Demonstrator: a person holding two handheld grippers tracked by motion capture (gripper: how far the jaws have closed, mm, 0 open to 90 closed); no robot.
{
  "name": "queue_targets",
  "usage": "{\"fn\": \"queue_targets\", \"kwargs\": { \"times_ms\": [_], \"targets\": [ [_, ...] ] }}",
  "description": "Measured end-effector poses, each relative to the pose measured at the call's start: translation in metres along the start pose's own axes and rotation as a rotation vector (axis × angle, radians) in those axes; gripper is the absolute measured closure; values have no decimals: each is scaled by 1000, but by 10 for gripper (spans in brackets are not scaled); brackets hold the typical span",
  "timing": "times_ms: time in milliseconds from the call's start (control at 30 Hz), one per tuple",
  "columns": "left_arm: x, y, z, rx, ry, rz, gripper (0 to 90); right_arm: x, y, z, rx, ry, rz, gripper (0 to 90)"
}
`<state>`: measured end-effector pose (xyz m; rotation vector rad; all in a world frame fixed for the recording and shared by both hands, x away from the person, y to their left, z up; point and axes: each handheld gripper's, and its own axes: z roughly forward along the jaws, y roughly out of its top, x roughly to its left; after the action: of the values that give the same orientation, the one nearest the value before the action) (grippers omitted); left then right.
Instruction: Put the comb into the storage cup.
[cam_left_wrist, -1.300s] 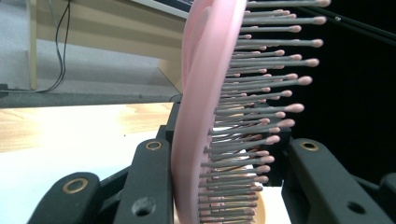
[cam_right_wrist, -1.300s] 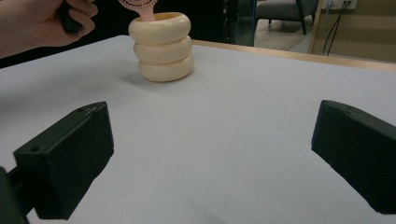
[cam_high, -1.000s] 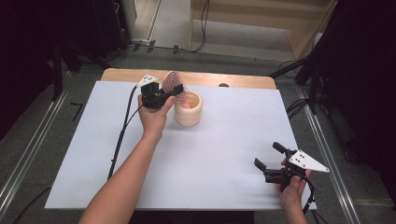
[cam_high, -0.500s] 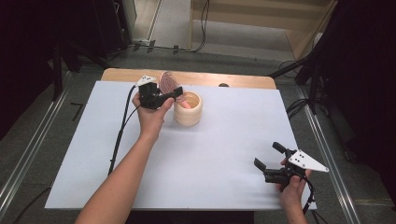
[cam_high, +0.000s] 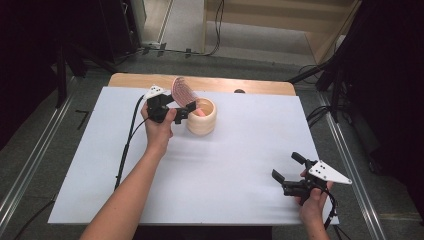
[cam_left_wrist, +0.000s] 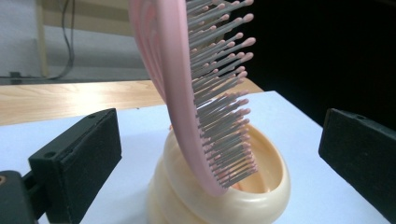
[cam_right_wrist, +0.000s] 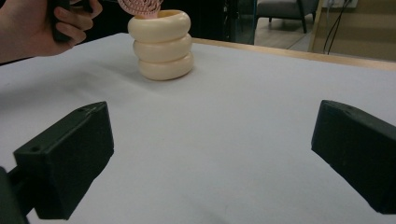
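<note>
- Job in hand, as I read it: pink hairbrush (cam_left_wrist: 187, 88) goes into the cream ringed holder (cam_left_wrist: 261, 196) at the far side of the table (cam_high: 240, 175).
- Done so far: brush stands handle-down inside the holder, leaning on its rim, bristle head sticking up & tilted over toward my left hand (cam_high: 159, 131).
- My left claw (cam_high: 176, 108): jaws have just been opening, now spread wide. In the left gripper view the brush sits between the two pads w/ clear gaps both sides – neither pad touches it, so nothing's gripped.
- So the drop-in looks complete; brush is resting on its own.
- Right claw (cam_high: 289, 171): near my edge of the table, well apart from the holder, jaws wide open, holding nothing. Right gripper view looks across bare table to the holder (cam_right_wrist: 161, 44), brush head (cam_right_wrist: 140, 6) poking out the top.
- Left to do, my guess: back the left claw away w/o clipping the bristles – brush leans, a knock could tip it or the holder.
- Can't tell how deep the handle sits; inside of the holder mostly hidden.
</note>
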<state>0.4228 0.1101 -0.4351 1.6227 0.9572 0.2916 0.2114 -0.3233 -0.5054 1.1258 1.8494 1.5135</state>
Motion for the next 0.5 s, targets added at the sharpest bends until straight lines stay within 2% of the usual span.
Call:
{"fn": "queue_targets", "kwargs": {
  "times_ms": [367,500],
  "targets": [
    [-4,-7,-14,16,13,76,0,1,0,1,1,-1,0,0],
    [-5,-10,-20,23,7,92,0,1,0,1,2,-2,-1,0]
  ]
}}
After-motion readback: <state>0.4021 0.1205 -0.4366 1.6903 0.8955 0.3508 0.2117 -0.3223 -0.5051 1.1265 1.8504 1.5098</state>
